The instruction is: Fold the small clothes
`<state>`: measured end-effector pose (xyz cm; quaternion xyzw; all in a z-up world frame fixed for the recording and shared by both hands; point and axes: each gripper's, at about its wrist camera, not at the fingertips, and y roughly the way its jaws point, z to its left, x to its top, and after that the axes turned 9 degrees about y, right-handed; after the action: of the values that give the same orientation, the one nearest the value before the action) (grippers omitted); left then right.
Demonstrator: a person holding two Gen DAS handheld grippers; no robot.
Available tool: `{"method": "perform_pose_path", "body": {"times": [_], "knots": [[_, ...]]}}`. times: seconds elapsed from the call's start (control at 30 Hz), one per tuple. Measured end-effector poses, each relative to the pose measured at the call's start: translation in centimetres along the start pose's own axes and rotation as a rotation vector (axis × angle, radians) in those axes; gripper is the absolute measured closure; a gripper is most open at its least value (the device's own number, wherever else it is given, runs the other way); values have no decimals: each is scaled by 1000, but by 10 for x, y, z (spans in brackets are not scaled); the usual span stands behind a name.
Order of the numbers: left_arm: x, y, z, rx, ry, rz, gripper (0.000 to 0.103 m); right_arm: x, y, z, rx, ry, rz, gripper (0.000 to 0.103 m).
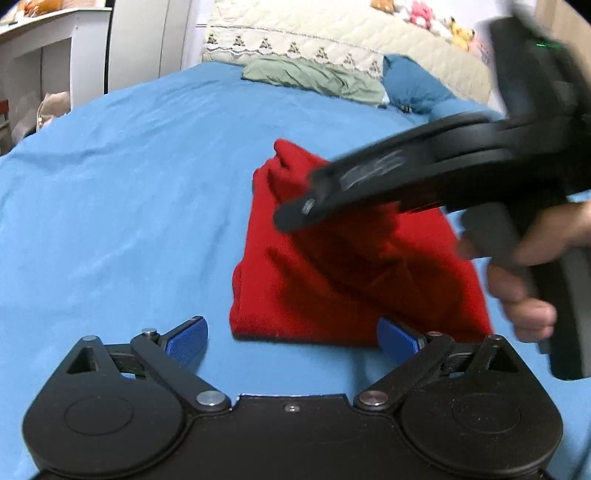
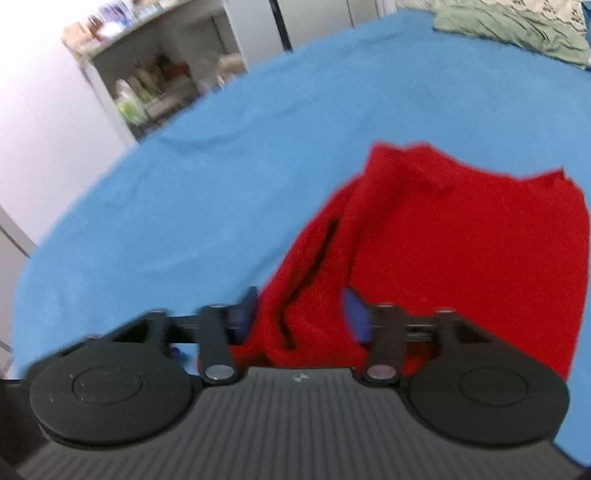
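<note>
Red knit garment [image 1: 354, 273], partly folded into a rough rectangle, lying on a blue bedsheet [image 1: 129, 206] toward the near right of the bed. Far end bunched into a small peak; near hem straight and flat against the sheet. Long axis running away from both tools toward the head of the bed.

Left gripper [image 1: 291, 338] hovering just short of the near hem, blue pads spread wide, nothing between them; right pad [image 1: 397, 338] at the hem's right corner, left pad over bare sheet. Right gripper [image 2: 301, 314] directly above the garment's near left portion, jaws parted to a middling gap, red cloth seen through the gap below but not pinched, as far as the blur allows. Seen from the left wrist view, right tool crossing over the cloth's far end, held by a hand [image 1: 528, 266] at the right edge.

Likely judgement: right tool the nearer one to the fabric; next grasp depends on reaching an edge along the garment's long side.

Beyond: folded green cloth [image 1: 314, 79], cream quilt [image 1: 332, 33], plush toys [image 1: 443, 20] at the headboard end, shelves [image 2: 155, 70] off to the left.

No readable brand, label or writing anywhere.
</note>
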<state>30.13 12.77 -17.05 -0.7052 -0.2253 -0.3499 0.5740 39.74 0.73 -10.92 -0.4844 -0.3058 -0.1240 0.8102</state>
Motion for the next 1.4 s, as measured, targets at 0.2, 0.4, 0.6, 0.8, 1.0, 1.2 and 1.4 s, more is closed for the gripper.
{"method": "perform_pose_path", "body": {"times": [0.2, 0.4, 0.6, 0.8, 1.0, 1.2, 1.4], "knots": [[16, -11, 1, -93, -69, -139, 5, -15, -112, -32, -65, 44, -291, 7], [22, 2, -2, -126, -137, -155, 13, -107, -119, -62, -258, 63, -275, 8], [24, 18, 8, -150, -196, -121, 48, -159, -98, -64, -302, 88, -272, 10], [26, 14, 13, -170, -249, -131, 94, -161, -67, -53, -362, 87, -280, 11], [36, -6, 18, -213, -286, -234, 96, -159, -61, -39, -334, 61, -315, 11], [37, -11, 19, -206, -273, -258, 97, -152, -46, -41, -473, 117, -339, 16], [33, -13, 21, -204, -260, -243, 97, -153, -75, -52, -512, 158, -445, 63]]}}
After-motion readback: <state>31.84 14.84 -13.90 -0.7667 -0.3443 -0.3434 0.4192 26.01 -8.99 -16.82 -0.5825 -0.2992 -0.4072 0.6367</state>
